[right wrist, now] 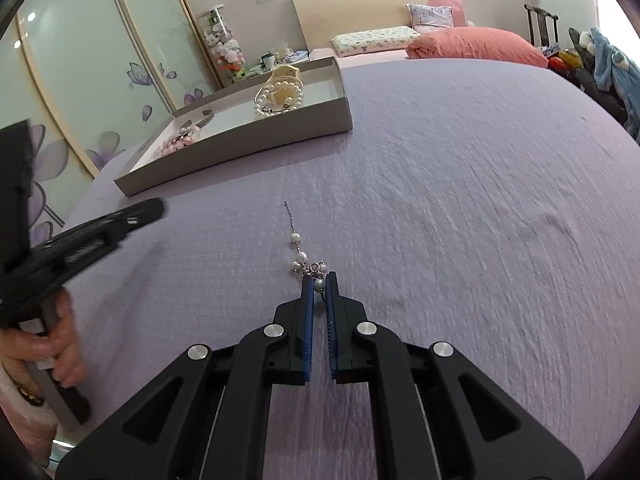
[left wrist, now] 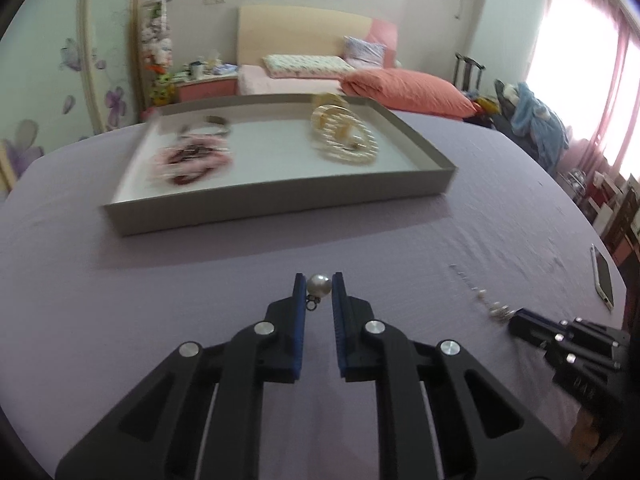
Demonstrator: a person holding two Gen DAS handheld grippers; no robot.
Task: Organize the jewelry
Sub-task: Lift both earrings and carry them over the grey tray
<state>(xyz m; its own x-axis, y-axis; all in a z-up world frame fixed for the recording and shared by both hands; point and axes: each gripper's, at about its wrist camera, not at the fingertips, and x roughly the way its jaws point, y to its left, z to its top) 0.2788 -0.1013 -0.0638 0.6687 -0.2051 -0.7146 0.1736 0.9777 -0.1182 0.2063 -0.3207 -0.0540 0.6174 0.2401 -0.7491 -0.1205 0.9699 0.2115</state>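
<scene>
Your left claw (left wrist: 319,285) is closed down on a single pearl (left wrist: 319,285); both blue pads touch it, one on each side, right at the tips. A small dark ring (left wrist: 312,305) hangs just under the pearl, between the fingers. The claw points down at the lilac bedspread (left wrist: 160,280).

Your right claw (right wrist: 319,284) is all but closed on the near end of a pearl chain (right wrist: 301,256). One grey pearl sits pinched between the pad tips. The rest of the chain runs straight ahead of that claw across the bedspread: a cluster of pearls and silver links just past the tips, then a lone pearl, then a thin bare length.

Ahead and to the left of both claws, well apart from them, lies a shallow grey tray (left wrist: 280,210). In it, pink and dark red bead strands (left wrist: 190,162) lie at the left end, blurred in the left view. Coiled cream pearl strands (left wrist: 345,140) lie at the right end. A dark bangle (left wrist: 214,126) sits behind the pink beads.

A phone (left wrist: 603,282) lies on the bedspread beyond your right claw, near the edge.

Your left hand (right wrist: 52,344) shows at the left edge of the right view, wrapped around the claw's handle.
</scene>
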